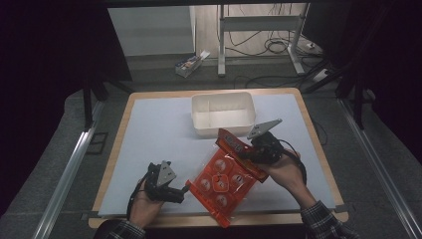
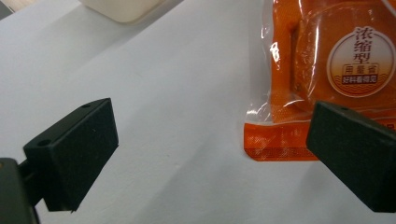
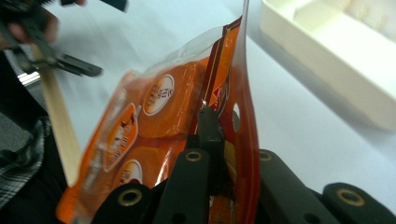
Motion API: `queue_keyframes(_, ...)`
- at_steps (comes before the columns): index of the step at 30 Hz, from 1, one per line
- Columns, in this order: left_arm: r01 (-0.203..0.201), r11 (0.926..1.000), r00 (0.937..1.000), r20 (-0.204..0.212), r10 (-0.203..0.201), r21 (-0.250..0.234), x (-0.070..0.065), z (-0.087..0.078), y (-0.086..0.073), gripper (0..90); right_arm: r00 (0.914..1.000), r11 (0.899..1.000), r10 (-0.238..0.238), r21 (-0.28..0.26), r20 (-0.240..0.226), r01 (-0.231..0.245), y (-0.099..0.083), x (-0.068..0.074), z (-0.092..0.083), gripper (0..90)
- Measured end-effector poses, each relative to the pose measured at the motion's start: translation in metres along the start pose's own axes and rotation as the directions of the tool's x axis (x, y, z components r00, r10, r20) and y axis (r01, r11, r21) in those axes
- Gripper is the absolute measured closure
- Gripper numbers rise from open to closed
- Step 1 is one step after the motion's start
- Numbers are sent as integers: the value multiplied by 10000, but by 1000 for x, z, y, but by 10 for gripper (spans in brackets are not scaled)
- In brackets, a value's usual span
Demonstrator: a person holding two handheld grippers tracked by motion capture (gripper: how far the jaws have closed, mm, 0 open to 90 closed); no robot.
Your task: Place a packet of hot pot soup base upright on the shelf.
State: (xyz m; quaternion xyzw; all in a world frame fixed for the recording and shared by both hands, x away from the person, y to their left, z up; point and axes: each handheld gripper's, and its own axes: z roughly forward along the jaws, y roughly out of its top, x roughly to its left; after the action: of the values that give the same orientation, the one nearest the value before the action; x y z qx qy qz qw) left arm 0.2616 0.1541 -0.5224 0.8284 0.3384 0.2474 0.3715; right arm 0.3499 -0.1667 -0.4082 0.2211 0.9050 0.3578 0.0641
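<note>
Across the pale blue mat, the right gripper is clamping the header of a crinkly orange plastic pouch, tilting it up, while the left gripper, jaws apart, is hovering beside its lower corner, leaving open room toward the white rectangular plastic bin.

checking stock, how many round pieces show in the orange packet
5 in the orange packet, seen from the high view: one top left, one top right, one centre, two lower down. The right hand-held gripper may hide more.
</note>
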Motion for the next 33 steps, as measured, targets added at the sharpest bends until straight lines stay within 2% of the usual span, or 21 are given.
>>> queue_keyframes(6, 48, 9999, 10000, -81, -49, -131, 1, -2, 0, 19, 9991, 9992, -368, -161, -196, 365, 20, 8, -11, 890)
queue_keyframes(9, 105, 9997, 9999, -57, -106, -213, 2, -3, 0, 19, 9960, 9959, -894, -150, 25, 895, 36, 15, -20, 890)
queue_keyframes(15, 79, 9996, 10000, -56, -81, -281, 1, -3, 0, 19, 9926, 9925, -1196, -243, 196, 1201, 50, 20, -32, 891)
queue_keyframes(19, 76, 9995, 10000, -46, -77, -309, 1, -4, 0, 19, 9884, 9883, -1467, -369, 406, 1482, 60, 22, -42, 890)
queue_keyframes(20, 36, 9994, 10000, -46, -37, -333, 1, -4, 1, 19, 9843, 9846, -1659, -450, 605, 1687, 65, 23, -48, 890)
queue_keyframes(22, 45, 9994, 10000, -36, -46, -351, 1, -4, 1, 19, 9836, 9841, -1683, -462, 647, 1715, 67, 22, -49, 890)
queue_keyframes(23, 57, 9993, 10000, -23, -58, -370, 1, -4, 1, 19, 9813, 9834, -1710, -457, 882, 1754, 71, 21, -53, 890)
queue_keyframes(24, 57, 9993, 10000, -16, -58, -375, 1, -4, 1, 19, 9813, 9834, -1710, -457, 882, 1754, 71, 21, -53, 890)
queue_keyframes(25, 24, 9993, 10000, -17, -25, -368, 1, -4, 1, 19, 9790, 9833, -1681, -511, 1153, 1748, 75, 17, -57, 890)
queue_keyframes(27, 107, 9990, 9999, -16, -107, -439, 0, -4, 1, 19, 9789, 9839, -1636, -518, 1222, 1710, 76, 16, -59, 890)
queue_keyframes(33, 72, 9992, 10000, 33, -70, -396, 0, -4, 1, 19, 9828, 9875, -1264, -766, 1343, 1375, 87, -5, -71, 890)
